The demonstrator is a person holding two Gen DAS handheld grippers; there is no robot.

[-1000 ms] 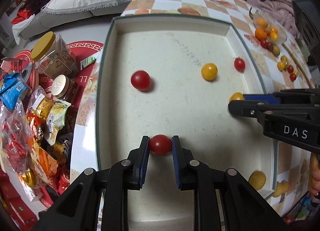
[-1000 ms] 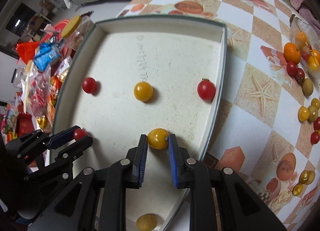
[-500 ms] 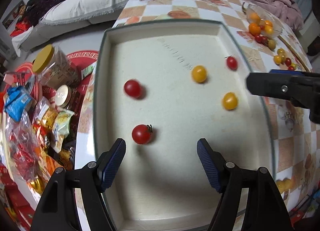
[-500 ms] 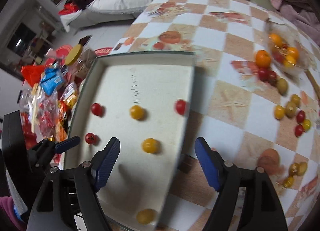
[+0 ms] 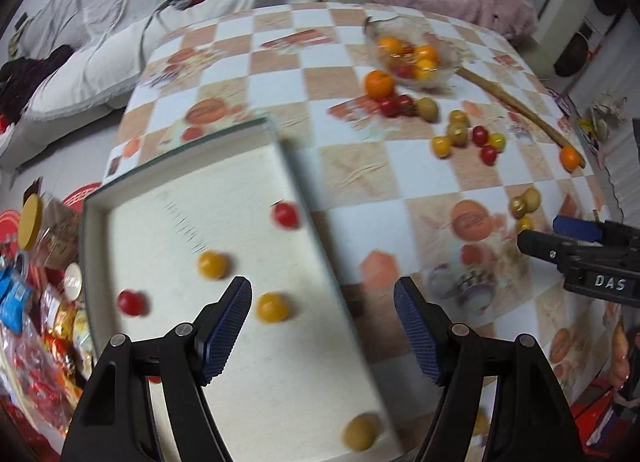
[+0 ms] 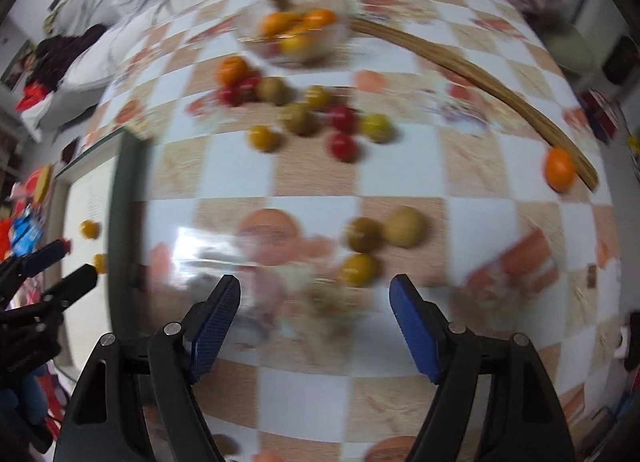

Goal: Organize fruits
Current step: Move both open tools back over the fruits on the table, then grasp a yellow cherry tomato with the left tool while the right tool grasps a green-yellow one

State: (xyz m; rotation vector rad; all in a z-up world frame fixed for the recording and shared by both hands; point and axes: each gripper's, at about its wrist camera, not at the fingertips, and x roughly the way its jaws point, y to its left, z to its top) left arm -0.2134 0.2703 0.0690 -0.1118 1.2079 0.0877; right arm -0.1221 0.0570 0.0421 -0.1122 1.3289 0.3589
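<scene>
Jaws of the left gripper (image 5: 322, 314) stood wide, having just been opening, nothing between them, over the right rim of the tray (image 5: 296, 178). In the tray lay two red tomatoes (image 5: 285, 214), two yellow (image 5: 272, 307) and a dull one near. The right gripper (image 6: 315, 308), likewise newly opened and empty, hung over the checked table (image 6: 320, 178); loose tomatoes (image 6: 359, 269) lay just beyond, a bowl (image 6: 294, 28) farther off.

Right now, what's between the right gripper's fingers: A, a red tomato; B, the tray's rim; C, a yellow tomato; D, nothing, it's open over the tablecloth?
D: the right gripper stands open with only the checkered tablecloth behind its gap, and the nearest yellow tomato lies beyond its tips.
</scene>
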